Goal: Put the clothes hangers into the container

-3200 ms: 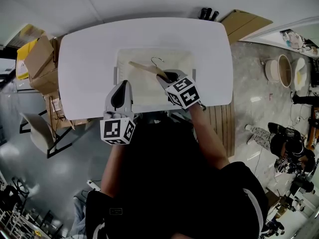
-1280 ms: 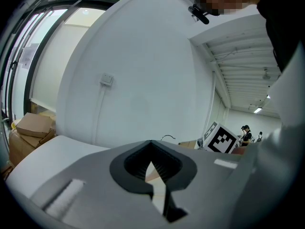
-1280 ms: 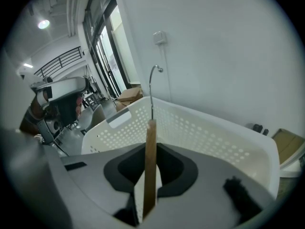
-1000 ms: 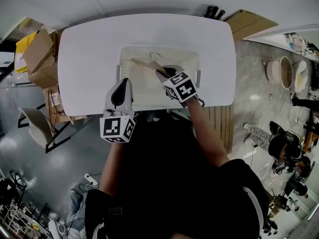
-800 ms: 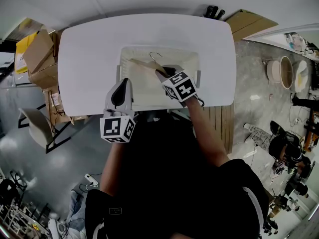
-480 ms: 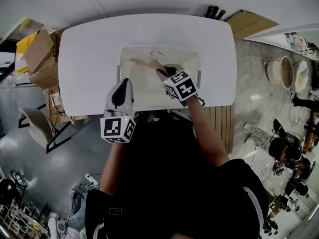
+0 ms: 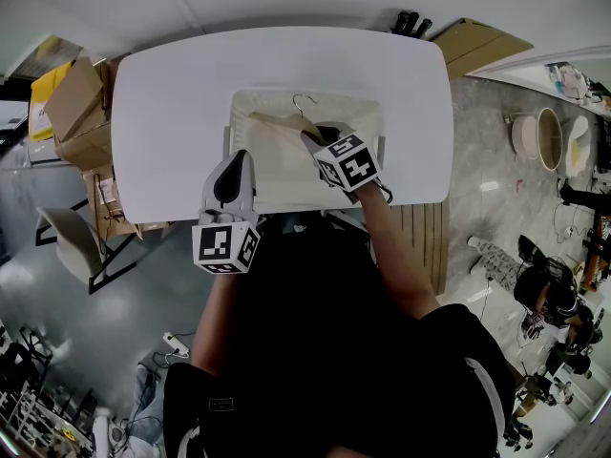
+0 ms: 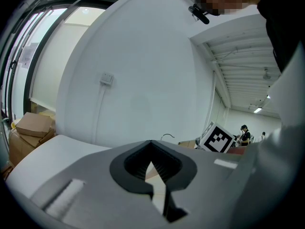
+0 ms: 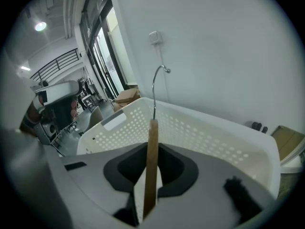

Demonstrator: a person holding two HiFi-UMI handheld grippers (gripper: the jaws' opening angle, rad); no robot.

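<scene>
Clamping the hanger (image 9: 152,132) over the basket (image 9: 214,137), the right gripper (image 7: 320,141) risks snagging the hook (image 9: 153,92), seemingly near the rim.

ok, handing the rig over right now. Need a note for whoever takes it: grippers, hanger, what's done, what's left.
Right gripper: shut on the wooden hanger, held edge-on with its hook up, over the basket.
Left gripper: shut and empty, at the near edge of the table, beside the basket.
Done: hanger picked up and brought to the basket.
Left: lower it in, open the right jaws, pull clear.
No other hanger shows on the table or in the basket, so this may be the last one.
</scene>
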